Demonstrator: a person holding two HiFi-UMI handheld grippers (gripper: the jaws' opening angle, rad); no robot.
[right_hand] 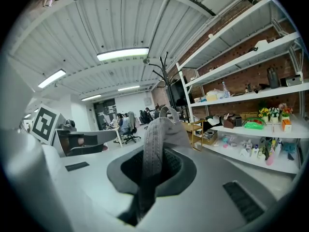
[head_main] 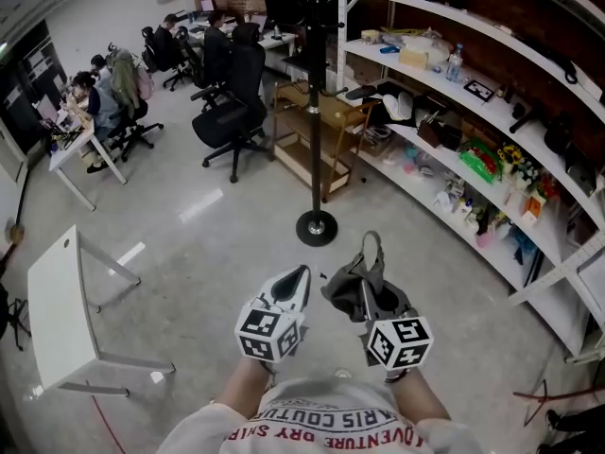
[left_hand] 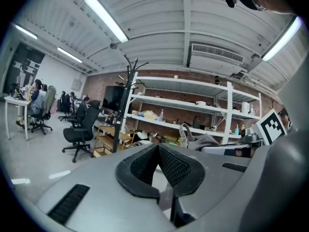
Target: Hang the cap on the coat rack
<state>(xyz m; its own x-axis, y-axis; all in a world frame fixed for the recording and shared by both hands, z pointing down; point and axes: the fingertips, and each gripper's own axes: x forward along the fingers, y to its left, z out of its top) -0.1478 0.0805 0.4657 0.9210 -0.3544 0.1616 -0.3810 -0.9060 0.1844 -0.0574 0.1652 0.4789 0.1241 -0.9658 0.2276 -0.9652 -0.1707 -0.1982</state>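
Note:
A dark grey cap (head_main: 352, 278) hangs bunched from my right gripper (head_main: 367, 289), which is shut on its fabric; in the right gripper view the cap (right_hand: 160, 129) rises between the pads with its strap loop on top. My left gripper (head_main: 291, 288) is beside it on the left, shut with nothing in it, and its pads meet at the tips (left_hand: 158, 151). The black coat rack (head_main: 313, 112) stands straight ahead on a round base (head_main: 316, 227), a step beyond both grippers. Its hooked top (right_hand: 164, 71) shows in the right gripper view and its pole (left_hand: 125, 105) in the left gripper view.
White shelving (head_main: 444, 93) full of small items runs along the right. A wooden cart (head_main: 321, 130) stands just behind the rack, with black office chairs (head_main: 232, 112) to its left. A white table (head_main: 59, 301) is at the near left. People sit at desks (head_main: 90, 102) at the far left.

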